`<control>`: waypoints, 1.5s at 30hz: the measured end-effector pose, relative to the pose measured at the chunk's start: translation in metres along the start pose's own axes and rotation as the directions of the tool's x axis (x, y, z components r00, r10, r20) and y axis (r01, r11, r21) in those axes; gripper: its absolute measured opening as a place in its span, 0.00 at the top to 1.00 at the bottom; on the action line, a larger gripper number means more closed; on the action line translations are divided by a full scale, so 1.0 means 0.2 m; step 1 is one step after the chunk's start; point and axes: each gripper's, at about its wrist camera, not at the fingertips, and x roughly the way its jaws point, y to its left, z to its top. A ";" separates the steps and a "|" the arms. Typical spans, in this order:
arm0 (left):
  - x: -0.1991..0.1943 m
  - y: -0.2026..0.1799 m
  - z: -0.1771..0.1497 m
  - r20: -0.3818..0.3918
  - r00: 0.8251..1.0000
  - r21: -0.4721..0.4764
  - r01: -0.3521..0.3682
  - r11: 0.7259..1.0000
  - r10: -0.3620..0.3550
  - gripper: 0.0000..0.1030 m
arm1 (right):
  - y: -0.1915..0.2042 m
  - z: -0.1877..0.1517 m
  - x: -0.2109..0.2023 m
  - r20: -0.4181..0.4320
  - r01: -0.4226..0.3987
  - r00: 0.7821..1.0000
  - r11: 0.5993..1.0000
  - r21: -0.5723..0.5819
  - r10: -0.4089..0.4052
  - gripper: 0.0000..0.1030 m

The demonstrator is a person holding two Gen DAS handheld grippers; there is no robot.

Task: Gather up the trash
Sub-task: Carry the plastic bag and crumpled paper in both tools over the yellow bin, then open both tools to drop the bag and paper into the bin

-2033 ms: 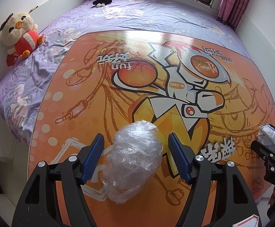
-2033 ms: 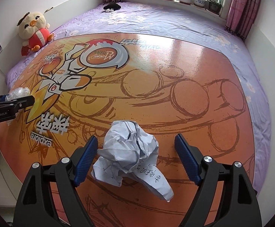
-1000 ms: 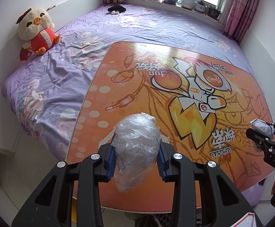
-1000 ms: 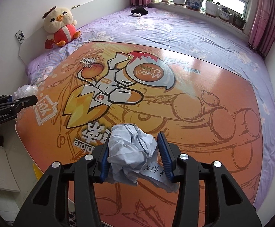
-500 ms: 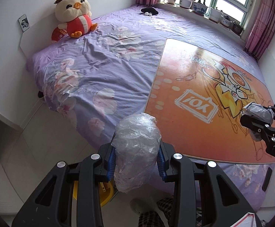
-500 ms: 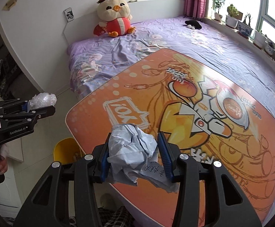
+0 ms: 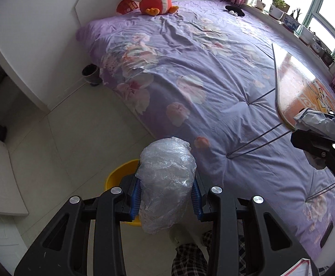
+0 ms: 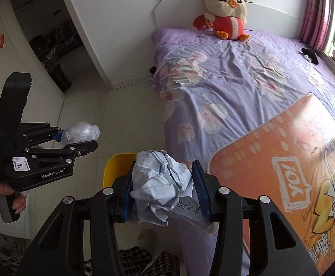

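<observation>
- the left tongs (image 7: 166, 196) are pinching a crumpled ball of clear plastic film (image 7: 167, 184), blue pads pressed into both its sides; the wad stands tall above the pads and hangs a little below them.
- the right tongs (image 8: 161, 194) are pinching a wad of crumpled paper (image 8: 160, 181), with a loose tail of written-on paper trailing below and to the right of the pads.
- the step in hand looks like carrying both pieces to the yellow bin (image 8: 114, 168) on the floor tiles (image 7: 75, 126) beside the bed (image 7: 202, 69); in both wrist views its rim shows just behind the held trash, mostly hidden by it.
- to do it well, hold both grips firm until each wad is squarely over the bin's mouth, not merely near its rim; the bin is only partly in view, so its centre has to be judged from the visible arc.
- the two tongs are close to one another, so bringing them over the bin one after the other, or side by side with a gap, would avoid a knock.
- the plastic is light and springy and may cling to a pad; spreading the tongs wide and low over the opening should help it fall in.
- the paper's loose tail could catch the rim, so it is best let go from directly above.
</observation>
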 end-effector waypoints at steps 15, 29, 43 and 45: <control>0.35 0.43 -0.35 -0.122 0.991 -0.176 -0.068 0.982 0.046 0.66 | 0.45 0.03 0.64 -0.203 -0.212 0.964 0.954 -0.210 0.170 0.54; 0.78 0.54 -0.53 -0.221 0.975 -0.236 -0.064 0.970 0.010 0.66 | 0.47 -0.16 1.23 -0.375 -0.260 0.914 0.934 -0.244 0.157 0.53; 1.07 0.63 -0.62 -0.310 0.950 -0.246 -0.102 0.964 0.021 0.62 | 0.48 -0.27 1.60 -0.463 -0.281 0.876 0.921 -0.269 0.133 0.47; 1.07 0.65 -0.63 -0.311 0.950 -0.246 -0.105 0.964 0.024 0.59 | 0.49 -0.27 1.62 -0.463 -0.285 0.875 0.921 -0.265 0.137 0.45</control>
